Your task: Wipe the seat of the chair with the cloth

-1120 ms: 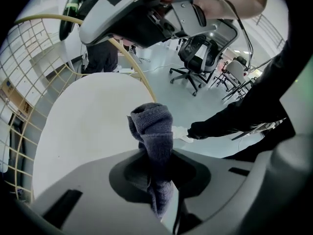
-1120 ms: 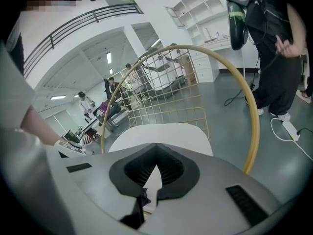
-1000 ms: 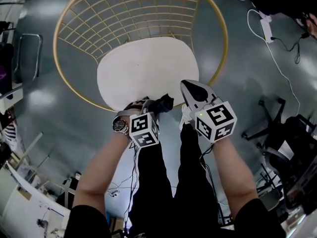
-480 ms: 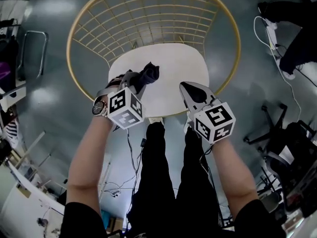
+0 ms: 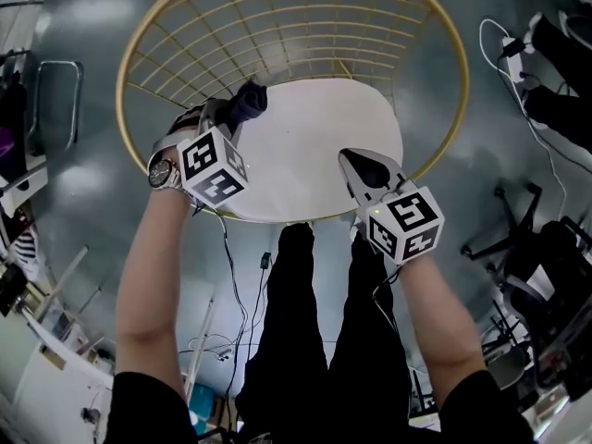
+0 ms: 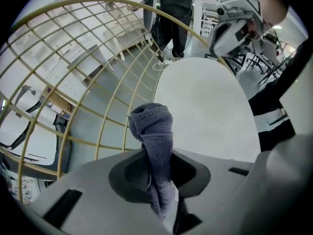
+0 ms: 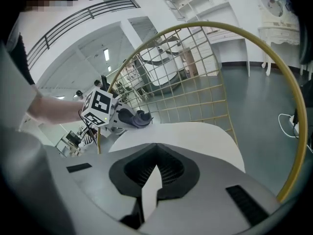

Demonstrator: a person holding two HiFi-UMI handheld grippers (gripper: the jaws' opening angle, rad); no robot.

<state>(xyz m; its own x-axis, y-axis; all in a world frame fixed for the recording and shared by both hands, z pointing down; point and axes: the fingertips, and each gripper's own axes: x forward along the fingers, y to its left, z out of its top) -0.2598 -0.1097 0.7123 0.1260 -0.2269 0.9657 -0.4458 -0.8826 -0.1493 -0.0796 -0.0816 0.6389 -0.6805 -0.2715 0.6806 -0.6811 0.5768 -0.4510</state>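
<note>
From above, head view: left gripper (image 5: 231,114) holds the dark cloth (image 5: 251,99) at the back-left edge of the white seat (image 5: 314,146); right gripper (image 5: 359,162) hovers over its front-right edge. Left gripper view: jaws clamped on the grey cloth, bunched upright. Right gripper view: jaws together, nothing between them, seat ahead

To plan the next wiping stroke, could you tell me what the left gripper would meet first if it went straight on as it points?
Probably the chair's gold wire back: the left gripper, shut on the cloth, points past the rear left corner of the seat toward it. Depth is hard to judge.
</note>
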